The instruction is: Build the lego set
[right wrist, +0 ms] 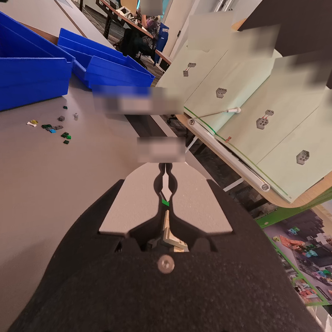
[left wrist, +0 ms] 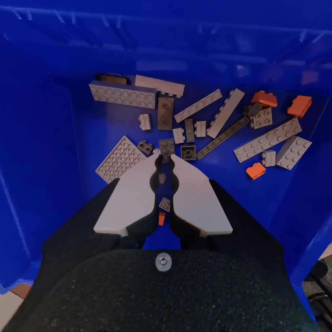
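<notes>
Dk grey 2x3 plate (left wrist: 166, 147) sits on the floor of the blue bin (left wrist: 53, 125), its near end right at the tips of the left claw (left wrist: 164, 159). Claw is narrow, tips either side of the plate's near edge; can't tell if it's actually gripped.

Bin holds loose lego, mostly grey w/ a few orange. Just beside the plate: small dk square brick (left wrist: 188, 152) to the right, small dk piece w/ holes (left wrist: 145, 147) to the left, big lt grey studded plate (left wrist: 119, 159) further left, partly under the claw's left finger. Back left: long grey 2-wide brick (left wrist: 123, 96). Right side: long grey plate (left wrist: 267, 140), dk thin strip (left wrist: 222, 138), orange bricks (left wrist: 299, 106) near the wall and one orange brick (left wrist: 255, 170) nearer. Between the fingers, lower down, a small grey plate (left wrist: 165, 203) and an orange bit (left wrist: 161, 217) show on the bin floor.

Right claw (right wrist: 165, 166) hangs over the grey counter (right wrist: 53, 179), well apart from the bins; narrow, tips almost touching, nothing visible btwn them. Blue bins (right wrist: 36, 75) stand at left on the counter, w/ small green, grey and blue bits (right wrist: 53, 128) scattered in front. Instruction booklet (right wrist: 251, 111) is propped at right, set box (right wrist: 305, 260) below it.
</notes>
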The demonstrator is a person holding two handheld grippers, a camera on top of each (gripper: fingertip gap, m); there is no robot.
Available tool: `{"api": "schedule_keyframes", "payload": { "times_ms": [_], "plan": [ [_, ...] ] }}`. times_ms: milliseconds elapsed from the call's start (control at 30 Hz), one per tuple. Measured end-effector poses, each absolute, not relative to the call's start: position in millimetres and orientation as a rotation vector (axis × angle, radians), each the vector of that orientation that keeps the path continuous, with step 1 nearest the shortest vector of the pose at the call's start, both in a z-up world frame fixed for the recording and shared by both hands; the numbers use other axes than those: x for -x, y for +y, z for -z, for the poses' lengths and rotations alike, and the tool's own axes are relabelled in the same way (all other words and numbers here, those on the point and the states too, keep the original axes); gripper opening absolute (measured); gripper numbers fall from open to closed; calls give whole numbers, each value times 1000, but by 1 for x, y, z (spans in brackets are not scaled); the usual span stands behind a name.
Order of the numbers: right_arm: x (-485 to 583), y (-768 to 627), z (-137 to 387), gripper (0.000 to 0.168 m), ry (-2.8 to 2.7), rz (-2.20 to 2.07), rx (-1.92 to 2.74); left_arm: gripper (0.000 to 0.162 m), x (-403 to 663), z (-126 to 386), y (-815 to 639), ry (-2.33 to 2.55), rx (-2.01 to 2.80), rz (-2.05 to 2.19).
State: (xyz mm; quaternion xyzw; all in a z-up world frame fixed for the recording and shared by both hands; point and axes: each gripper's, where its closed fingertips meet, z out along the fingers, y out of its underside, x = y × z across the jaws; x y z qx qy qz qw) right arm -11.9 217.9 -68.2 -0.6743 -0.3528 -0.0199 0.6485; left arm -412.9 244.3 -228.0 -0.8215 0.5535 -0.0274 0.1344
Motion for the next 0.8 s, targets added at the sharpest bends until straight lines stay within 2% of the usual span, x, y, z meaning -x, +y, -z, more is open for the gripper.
{"api": "schedule_keyframes", "payload": {
  "times_ms": [33, 233, 500, 633, 800],
  "plan": [
    [12, 218, 68, 0, -803, 45, 1531, 7, 413, 225, 243, 1602, 2377, 80],
    [12, 216, 62, 0, -799, 44, 1519, 7, 388, 183, 225, 1583, 2262, 177],
    [5, 211, 45, 0, -770, 47, 1488, 7, 285, 124, 185, 1706, 1984, 253],
    [-7, 211, 38, 0, -689, 38, 1515, 6, 222, 134, 164, 1825, 1919, 330],
    [-30, 217, 31, 0, -519, -14, 1547, 7, 153, 178, 131, 1979, 1897, 462]
  ]
}}
